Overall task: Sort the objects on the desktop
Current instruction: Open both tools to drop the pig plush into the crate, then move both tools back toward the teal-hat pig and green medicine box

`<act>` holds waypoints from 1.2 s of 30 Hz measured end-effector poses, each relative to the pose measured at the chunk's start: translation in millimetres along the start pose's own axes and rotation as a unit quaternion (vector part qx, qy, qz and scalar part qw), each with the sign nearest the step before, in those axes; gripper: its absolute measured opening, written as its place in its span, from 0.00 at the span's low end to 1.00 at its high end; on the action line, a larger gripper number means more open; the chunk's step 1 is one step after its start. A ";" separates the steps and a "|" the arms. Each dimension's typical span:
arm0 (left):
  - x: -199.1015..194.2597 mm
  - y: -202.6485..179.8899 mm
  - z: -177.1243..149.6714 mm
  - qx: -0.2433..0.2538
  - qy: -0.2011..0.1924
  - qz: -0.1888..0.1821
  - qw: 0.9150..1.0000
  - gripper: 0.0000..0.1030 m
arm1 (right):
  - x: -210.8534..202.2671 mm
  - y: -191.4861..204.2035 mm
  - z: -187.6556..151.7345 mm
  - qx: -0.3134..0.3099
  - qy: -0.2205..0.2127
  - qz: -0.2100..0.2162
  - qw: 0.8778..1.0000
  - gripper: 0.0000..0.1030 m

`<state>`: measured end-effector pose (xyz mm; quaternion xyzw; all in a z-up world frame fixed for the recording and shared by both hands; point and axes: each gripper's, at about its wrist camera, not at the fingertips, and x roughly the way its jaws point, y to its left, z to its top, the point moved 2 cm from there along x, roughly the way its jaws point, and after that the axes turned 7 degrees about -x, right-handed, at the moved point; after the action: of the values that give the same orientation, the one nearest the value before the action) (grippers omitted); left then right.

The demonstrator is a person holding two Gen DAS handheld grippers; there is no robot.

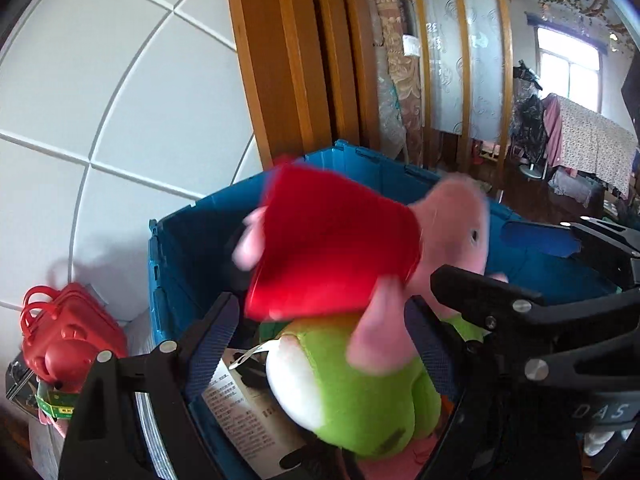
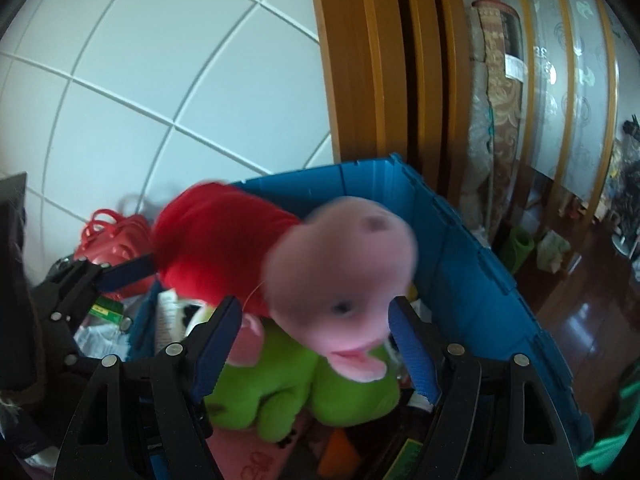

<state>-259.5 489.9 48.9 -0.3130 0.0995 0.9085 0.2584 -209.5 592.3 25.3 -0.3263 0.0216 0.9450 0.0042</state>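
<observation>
A pink pig plush in a red dress hangs blurred over the open blue crate. My left gripper has both fingertips against the sides of the red dress, and its blue pad meets the dress in the right wrist view. The pig's head sits between the jaws of my right gripper, which stand wide with the pads just off it. In the left wrist view the right gripper flanks the head. A green plush lies in the crate below.
A printed booklet and other items lie inside the crate. A red toy case stands left of it by the white tiled wall. An orange wooden door frame rises behind. Dark wooden floor shows at the right.
</observation>
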 end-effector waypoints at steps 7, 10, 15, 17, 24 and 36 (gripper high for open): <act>19.2 6.5 -8.6 -0.012 0.035 0.009 0.999 0.82 | 28.9 -24.9 -1.7 0.016 0.026 -0.013 0.999 0.96; 18.4 6.6 -9.6 -0.016 0.036 0.013 0.999 0.82 | 30.2 -29.5 -1.3 0.017 0.025 -0.013 0.999 0.98; 11.2 12.3 -10.2 -0.018 0.030 0.022 0.999 0.82 | 18.1 -28.7 -1.2 0.016 0.014 -0.028 0.999 1.00; 7.5 14.3 -13.1 -0.019 0.030 0.022 0.999 0.82 | 11.4 -27.9 -1.6 0.018 0.010 -0.031 0.999 1.00; -16.5 25.4 -28.5 -0.019 0.018 0.026 0.999 0.82 | -10.0 -16.8 -6.6 0.006 -0.002 -0.055 0.998 1.00; -82.7 72.2 -63.7 -0.029 -0.035 0.071 0.996 0.88 | -37.5 38.4 -23.1 -0.026 -0.016 -0.076 0.997 1.00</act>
<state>-209.5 373.3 51.5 -0.2803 0.0855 0.9376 0.1874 -166.6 553.2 31.8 -0.3122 -0.0276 0.9472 0.0675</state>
